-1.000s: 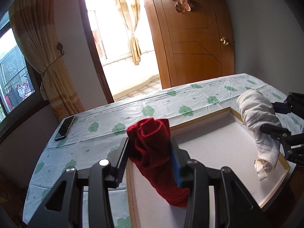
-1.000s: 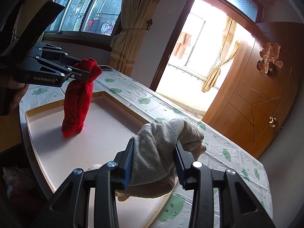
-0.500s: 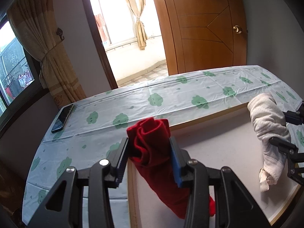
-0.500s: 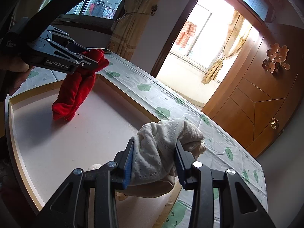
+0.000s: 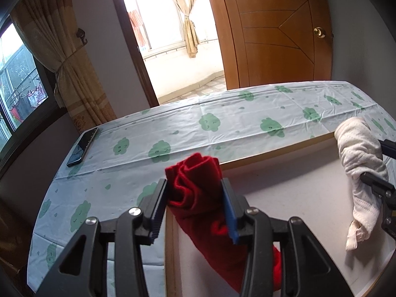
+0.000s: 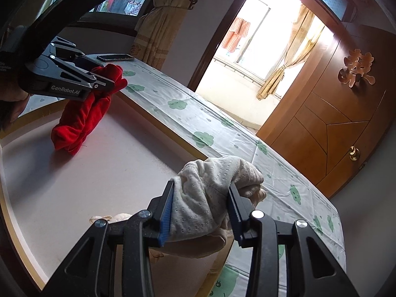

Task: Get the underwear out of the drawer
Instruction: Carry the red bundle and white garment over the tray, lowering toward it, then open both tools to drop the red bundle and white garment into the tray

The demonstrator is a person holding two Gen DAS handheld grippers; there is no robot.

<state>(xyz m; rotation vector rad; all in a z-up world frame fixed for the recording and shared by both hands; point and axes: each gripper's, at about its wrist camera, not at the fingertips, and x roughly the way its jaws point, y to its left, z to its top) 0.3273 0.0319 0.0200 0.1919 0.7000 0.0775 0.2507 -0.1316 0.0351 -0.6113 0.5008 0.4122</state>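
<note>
Red fabric first: the red underwear (image 5: 195, 193) is clamped in the left tongs (image 5: 194, 208), its lower end trailing onto the pale floor of the open drawer (image 5: 297, 193). Further right, the cream underwear (image 6: 212, 198) is pinched in the right tongs (image 6: 200, 212), its tail hanging over the drawer bottom. In my judgement the lifting-out step is in hand and neither piece is clear. The next move calls for raising both garments over the drawer's wooden rim and onto the cloud-print tabletop (image 5: 222, 113) beyond.
</note>
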